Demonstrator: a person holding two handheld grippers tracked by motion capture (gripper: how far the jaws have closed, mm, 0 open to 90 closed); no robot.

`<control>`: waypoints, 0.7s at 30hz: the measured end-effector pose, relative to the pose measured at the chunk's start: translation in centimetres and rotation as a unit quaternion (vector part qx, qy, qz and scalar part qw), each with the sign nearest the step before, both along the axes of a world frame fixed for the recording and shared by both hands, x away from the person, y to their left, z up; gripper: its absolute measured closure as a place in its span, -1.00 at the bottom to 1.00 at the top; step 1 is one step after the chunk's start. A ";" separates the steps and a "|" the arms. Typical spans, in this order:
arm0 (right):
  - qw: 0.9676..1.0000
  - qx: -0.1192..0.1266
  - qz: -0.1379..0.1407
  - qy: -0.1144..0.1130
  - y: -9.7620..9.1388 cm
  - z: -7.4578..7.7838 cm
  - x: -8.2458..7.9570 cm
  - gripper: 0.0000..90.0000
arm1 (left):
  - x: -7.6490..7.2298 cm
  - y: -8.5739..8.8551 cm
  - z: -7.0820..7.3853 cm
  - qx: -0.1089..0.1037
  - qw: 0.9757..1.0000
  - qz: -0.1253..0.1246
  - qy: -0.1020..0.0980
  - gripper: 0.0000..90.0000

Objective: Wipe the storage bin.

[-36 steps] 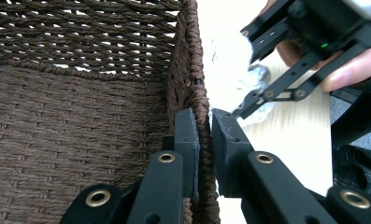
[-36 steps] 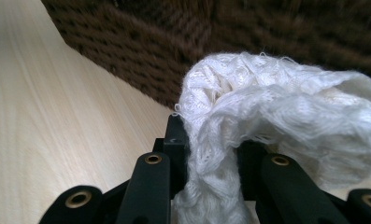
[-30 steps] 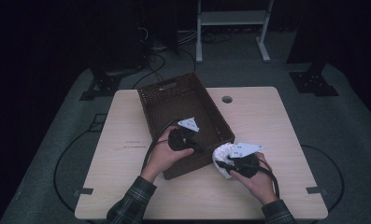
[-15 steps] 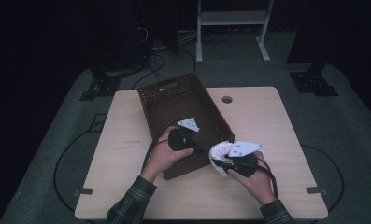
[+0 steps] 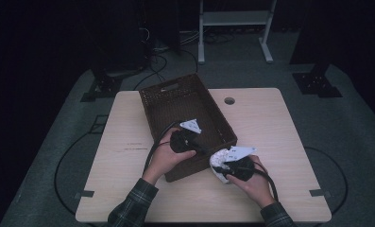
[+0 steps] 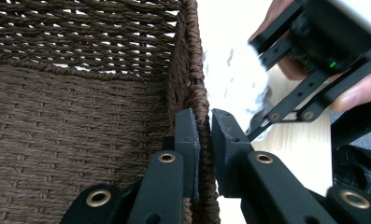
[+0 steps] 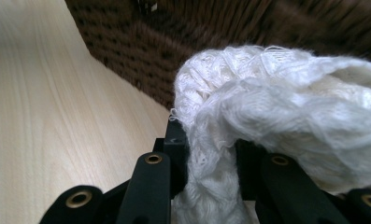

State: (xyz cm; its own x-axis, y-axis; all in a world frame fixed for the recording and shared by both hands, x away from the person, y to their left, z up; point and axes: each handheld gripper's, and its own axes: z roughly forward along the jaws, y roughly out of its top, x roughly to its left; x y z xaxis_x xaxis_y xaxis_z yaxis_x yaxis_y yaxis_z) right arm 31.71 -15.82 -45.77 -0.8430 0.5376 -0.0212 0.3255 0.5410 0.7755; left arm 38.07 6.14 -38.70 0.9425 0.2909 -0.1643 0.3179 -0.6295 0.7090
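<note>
Shift: since the earlier frame your right claw has slid the white cloth toward lower centre, closer to the basket.
Cloth: bunched just beside the basket's near right wall, above the counter.
Right claw: pinching the cloth, likely to lift it into the basket.
Left claw: pressed onto the basket rim, apparently steadying it.
</note>
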 end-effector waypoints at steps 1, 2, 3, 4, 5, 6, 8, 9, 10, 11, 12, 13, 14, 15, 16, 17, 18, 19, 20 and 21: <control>1.000 -0.007 0.001 0.002 0.1 -0.3 0.1 0.60 | -0.1 0.0 0.0 0.000 1.000 0.003 0.003 0.79; 1.000 -0.014 0.001 0.005 0.3 -0.6 0.1 0.60 | -0.1 0.0 0.0 0.000 1.000 0.003 0.003 0.79; 1.000 -0.023 0.003 0.008 0.5 -0.9 0.2 0.60 | -0.1 0.0 0.0 0.000 1.000 0.002 0.001 0.78; 0.999 -0.036 0.004 0.009 0.7 -1.2 0.3 0.60 | -0.1 0.0 0.0 0.000 1.000 0.004 0.003 0.78; 0.999 -0.043 0.003 0.010 0.9 -1.5 0.3 0.60 | -0.1 0.0 0.0 0.000 1.000 0.004 0.003 0.78; 0.999 -0.046 0.005 0.012 1.1 -1.7 0.3 0.60 | -0.1 0.0 0.0 0.000 1.000 0.004 0.003 0.79; 0.999 -0.050 0.005 0.010 1.2 -1.7 0.3 0.60 | -0.1 0.0 0.0 0.000 1.000 0.004 0.003 0.79; 0.999 -0.049 0.005 0.011 1.2 -1.7 0.3 0.60 | -0.1 0.0 0.0 0.000 1.000 0.004 0.003 0.79; 0.999 -0.049 0.005 0.010 1.2 -1.7 0.3 0.60 | -0.1 0.0 0.0 0.000 1.000 0.004 0.003 0.79; 0.999 -0.049 0.005 0.008 1.2 -1.5 0.2 0.60 | -0.1 0.0 0.0 0.000 1.000 0.003 0.003 0.79; 0.999 -0.046 0.006 0.004 1.1 -1.3 0.0 0.60 | -0.1 0.0 0.0 0.000 1.000 0.003 0.003 0.79; 0.999 -0.041 0.008 0.002 1.1 -1.1 -0.1 0.60 | -0.1 0.0 0.0 0.000 1.000 0.002 0.002 0.79; 0.999 -0.036 0.010 -0.001 1.1 -0.8 -0.3 0.60 | -0.1 0.0 0.0 0.000 1.000 0.004 0.004 0.79; 0.999 -0.032 0.010 -0.004 1.1 -0.6 -0.5 0.60 | -0.1 0.0 0.0 0.000 1.000 0.004 0.004 0.79; 0.999 -0.028 0.013 -0.008 1.1 -0.3 -0.6 0.60 | -0.1 0.0 0.0 0.000 1.000 0.004 0.004 0.79; 1.000 -0.022 0.015 -0.010 1.0 0.0 -0.8 0.60 | -0.1 0.0 0.0 0.000 1.000 0.003 0.003 0.79; 1.000 -0.017 0.017 -0.011 1.0 0.2 -0.9 0.60 | -0.1 0.0 0.0 0.000 1.000 0.002 0.003 0.79; 1.000 -0.011 0.018 -0.014 1.0 0.5 -1.1 0.60 | -0.1 0.0 0.0 0.000 1.000 0.003 0.003 0.79; 1.000 -0.006 0.020 -0.018 0.9 0.8 -1.2 0.60 | -0.1 0.0 0.0 -0.002 1.000 0.003 0.003 0.79; 1.000 0.002 0.021 -0.018 0.9 1.1 -1.4 0.60 | -0.1 0.0 0.0 -0.002 1.000 0.003 0.003 0.79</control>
